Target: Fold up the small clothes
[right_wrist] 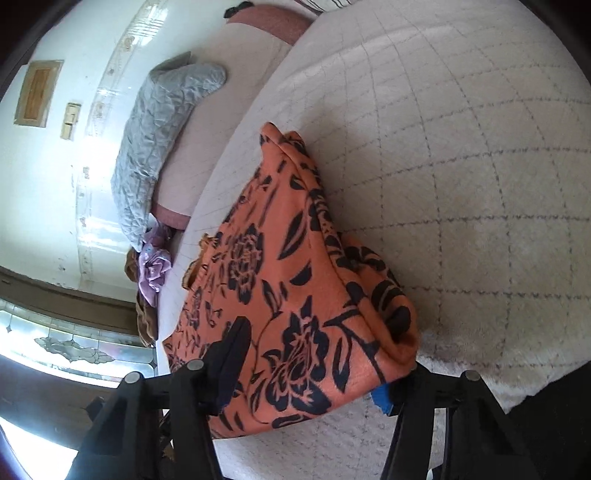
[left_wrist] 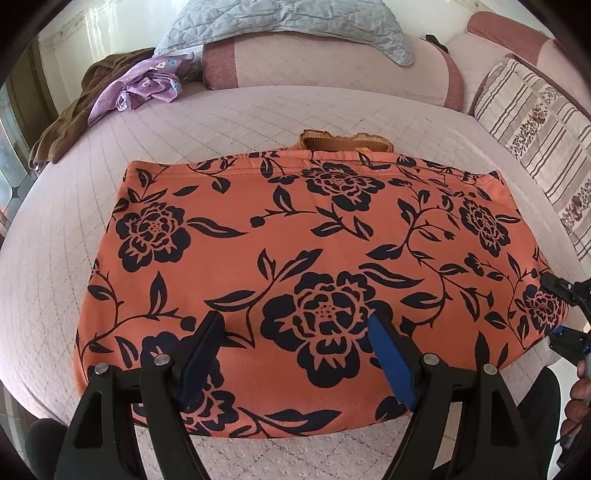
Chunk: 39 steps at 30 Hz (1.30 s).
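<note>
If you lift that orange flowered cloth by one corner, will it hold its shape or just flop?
Probably flop: the orange cloth lies limp on the bed, and in the right wrist view its edge bunches into soft folds. It looks fleecy and fairly thick, so likely grippy rather than slippery, and it would drag on the quilted cover.

Left wrist: looks down and forward from just above the near edge of the orange floral garment (left_wrist: 295, 251), toward the headboard. Right wrist: rolled sideways, very close at the garment's right edge (right_wrist: 295, 295), looking across it. Shared: garment, quilted bed (left_wrist: 221, 110), grey quilt (left_wrist: 288, 22).
</note>
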Each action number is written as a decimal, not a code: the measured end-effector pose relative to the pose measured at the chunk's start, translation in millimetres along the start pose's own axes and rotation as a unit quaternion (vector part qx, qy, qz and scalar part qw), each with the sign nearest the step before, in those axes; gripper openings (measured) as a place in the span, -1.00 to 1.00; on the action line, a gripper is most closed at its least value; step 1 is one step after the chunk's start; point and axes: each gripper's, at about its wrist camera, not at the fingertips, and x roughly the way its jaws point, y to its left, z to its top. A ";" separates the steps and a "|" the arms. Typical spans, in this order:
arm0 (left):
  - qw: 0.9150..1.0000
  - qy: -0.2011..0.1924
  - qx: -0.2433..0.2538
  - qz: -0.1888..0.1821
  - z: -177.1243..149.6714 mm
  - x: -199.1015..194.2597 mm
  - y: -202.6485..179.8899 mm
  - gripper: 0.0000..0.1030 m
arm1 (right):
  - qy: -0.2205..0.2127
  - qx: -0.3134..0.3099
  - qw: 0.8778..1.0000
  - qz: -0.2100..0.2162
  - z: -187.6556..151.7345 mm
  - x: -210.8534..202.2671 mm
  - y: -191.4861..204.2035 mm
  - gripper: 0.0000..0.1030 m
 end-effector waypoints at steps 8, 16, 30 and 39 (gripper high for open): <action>1.000 -0.005 0.004 -0.003 5.1 1.3 -5.9 0.56 | -0.003 0.004 1.000 0.004 5.6 3.7 -1.2 0.18; 0.999 -0.002 0.030 0.029 4.0 21.5 -18.2 0.74 | -0.013 -0.146 0.981 -0.125 -8.9 -8.4 40.8 -0.77; 0.998 0.005 0.031 0.048 10.7 21.6 -27.1 0.76 | 0.015 -0.035 0.999 0.020 -6.6 -14.9 -7.9 0.47; 0.997 0.028 0.039 0.056 17.4 27.9 -32.5 0.76 | 0.001 -0.037 0.999 0.023 1.7 6.3 12.4 0.30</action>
